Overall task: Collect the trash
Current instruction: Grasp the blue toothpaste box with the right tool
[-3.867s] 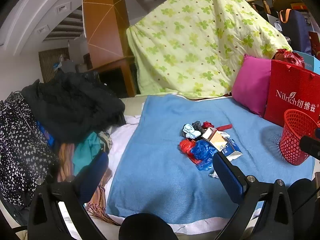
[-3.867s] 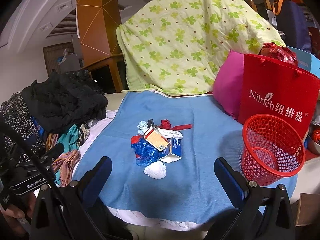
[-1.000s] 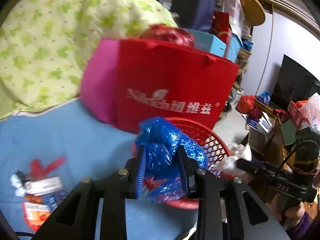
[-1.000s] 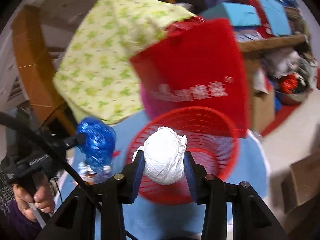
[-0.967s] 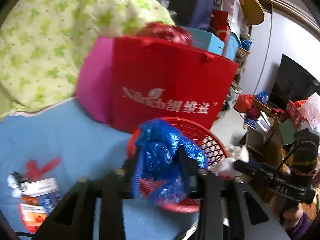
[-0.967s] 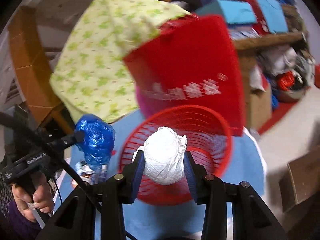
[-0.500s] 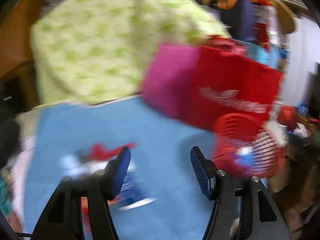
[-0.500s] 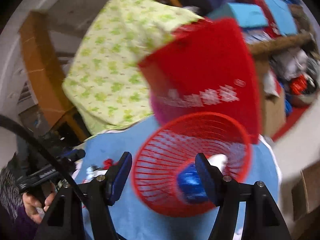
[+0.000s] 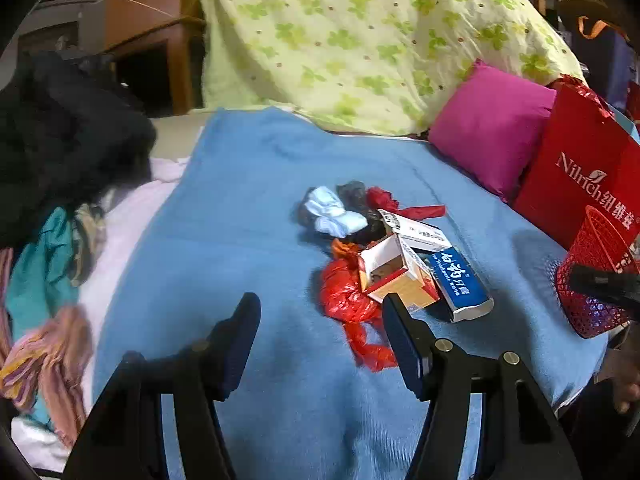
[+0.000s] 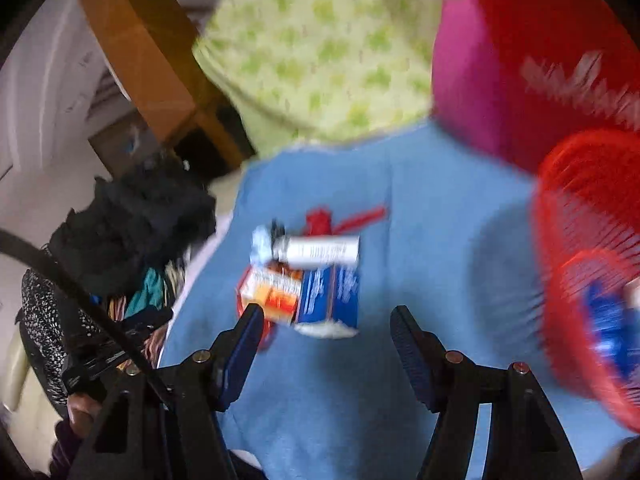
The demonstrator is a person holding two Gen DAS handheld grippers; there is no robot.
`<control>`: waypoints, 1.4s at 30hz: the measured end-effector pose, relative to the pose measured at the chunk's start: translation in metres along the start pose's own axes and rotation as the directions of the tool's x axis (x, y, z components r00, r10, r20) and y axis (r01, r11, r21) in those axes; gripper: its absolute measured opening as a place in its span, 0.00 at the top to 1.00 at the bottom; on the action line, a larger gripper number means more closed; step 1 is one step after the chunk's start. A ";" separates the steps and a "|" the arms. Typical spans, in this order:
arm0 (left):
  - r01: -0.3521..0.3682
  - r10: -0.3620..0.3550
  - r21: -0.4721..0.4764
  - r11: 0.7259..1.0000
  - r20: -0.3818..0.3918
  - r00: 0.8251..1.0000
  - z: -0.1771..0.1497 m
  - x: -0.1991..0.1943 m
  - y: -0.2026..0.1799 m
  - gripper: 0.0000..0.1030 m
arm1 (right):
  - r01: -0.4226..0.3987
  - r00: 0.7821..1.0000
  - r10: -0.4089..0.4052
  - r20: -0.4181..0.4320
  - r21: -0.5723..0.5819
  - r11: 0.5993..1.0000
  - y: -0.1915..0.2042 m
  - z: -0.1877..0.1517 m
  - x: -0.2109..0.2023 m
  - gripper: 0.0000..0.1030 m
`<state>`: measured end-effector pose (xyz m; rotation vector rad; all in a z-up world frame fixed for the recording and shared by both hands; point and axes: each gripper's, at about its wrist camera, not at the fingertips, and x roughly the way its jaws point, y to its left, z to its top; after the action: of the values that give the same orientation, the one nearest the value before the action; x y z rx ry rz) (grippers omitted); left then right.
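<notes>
A blue blanket (image 9: pixel 248 240) covers the bed, with a green-flowered quilt (image 9: pixel 360 36) heaped at 12 o'clock and a dark pile of clothes (image 9: pixel 60 140) along the 9 o'clock edge. A pink pillow (image 9: pixel 488 128) and a red bag (image 9: pixel 580 168) stand at 2 o'clock. The red basket (image 10: pixel 592 272) sits at 3 o'clock on the blanket's right edge; in the blurred right view something blue (image 10: pixel 608 328) lies inside it. The trash pile (image 9: pixel 384 256) lies mid-blanket: a red wrapper (image 9: pixel 348 292), an open carton (image 9: pixel 392 276), a blue box (image 9: pixel 460 280) and pale wads (image 9: pixel 332 212). Bare blanket stretches from the pile toward 7 o'clock.

The left hand-held gripper (image 9: pixel 320 332) hangs apart and empty, its right finger just beside the wrapper. The right hand-held gripper (image 10: pixel 326 340) is likewise spread, holding nothing, near the pile.
</notes>
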<state>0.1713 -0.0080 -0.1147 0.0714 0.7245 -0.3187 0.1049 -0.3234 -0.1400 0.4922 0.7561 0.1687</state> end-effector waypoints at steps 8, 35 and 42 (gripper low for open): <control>0.060 -0.060 0.011 0.998 -0.021 0.998 0.006 0.026 0.006 0.38 | 0.008 0.986 0.013 -0.165 0.126 0.992 -0.024 0.020 0.104 0.32; 0.118 -0.118 -0.010 0.993 -0.086 0.989 0.029 0.065 -0.028 0.23 | 0.126 0.990 -0.131 -0.053 -0.096 0.987 -0.011 0.015 0.071 0.59; 0.124 -0.134 -0.057 0.991 -0.233 0.963 0.046 0.126 -0.032 0.23 | 0.133 0.986 -0.145 -0.078 -0.142 0.981 -0.011 0.010 0.073 0.59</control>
<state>0.2792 -0.0790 -0.1620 0.0226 0.9741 -0.4241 0.1640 -0.3131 -0.1839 0.3024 0.8564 0.1115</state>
